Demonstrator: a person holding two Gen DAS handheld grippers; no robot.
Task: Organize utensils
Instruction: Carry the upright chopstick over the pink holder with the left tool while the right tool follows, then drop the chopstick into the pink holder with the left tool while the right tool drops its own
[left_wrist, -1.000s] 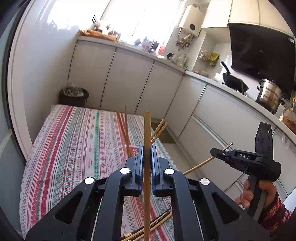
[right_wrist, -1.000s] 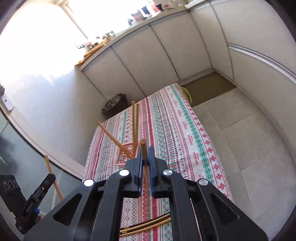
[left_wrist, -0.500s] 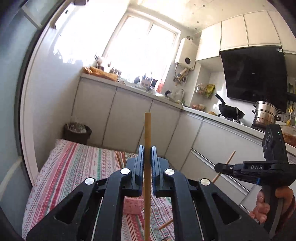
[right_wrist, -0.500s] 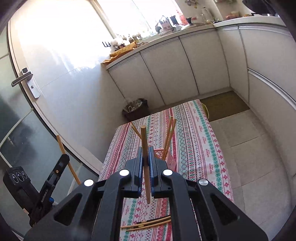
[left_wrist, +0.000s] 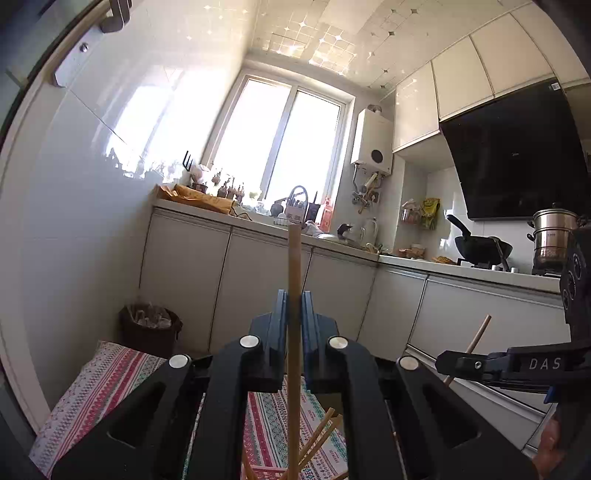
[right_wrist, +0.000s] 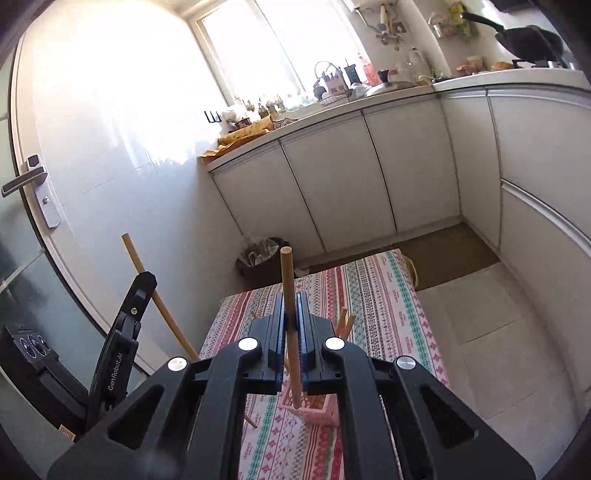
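Observation:
My left gripper (left_wrist: 294, 299) is shut on a wooden chopstick (left_wrist: 294, 258) that stands upright between its jaws, above the table. My right gripper (right_wrist: 291, 301) is shut on another wooden chopstick (right_wrist: 287, 273), also near upright. Below them a pink holder (right_wrist: 318, 411) stands on the patterned tablecloth (right_wrist: 384, 295) with several chopsticks (right_wrist: 345, 323) sticking out of it. The lower end of the right chopstick reaches the holder's rim. The right gripper also shows at the right of the left wrist view (left_wrist: 443, 363), the left gripper at the left of the right wrist view (right_wrist: 146, 278).
White kitchen cabinets (right_wrist: 332, 177) run behind and to the right of the table. A dark waste bin (right_wrist: 258, 258) stands at the table's far end. A door with a handle (right_wrist: 26, 182) is on the left. Tiled floor (right_wrist: 491, 325) lies to the right.
Both grippers have tilted upward and risen with their chopsticks, so the views now show more of the room and less of the table. Each grip is unchanged.

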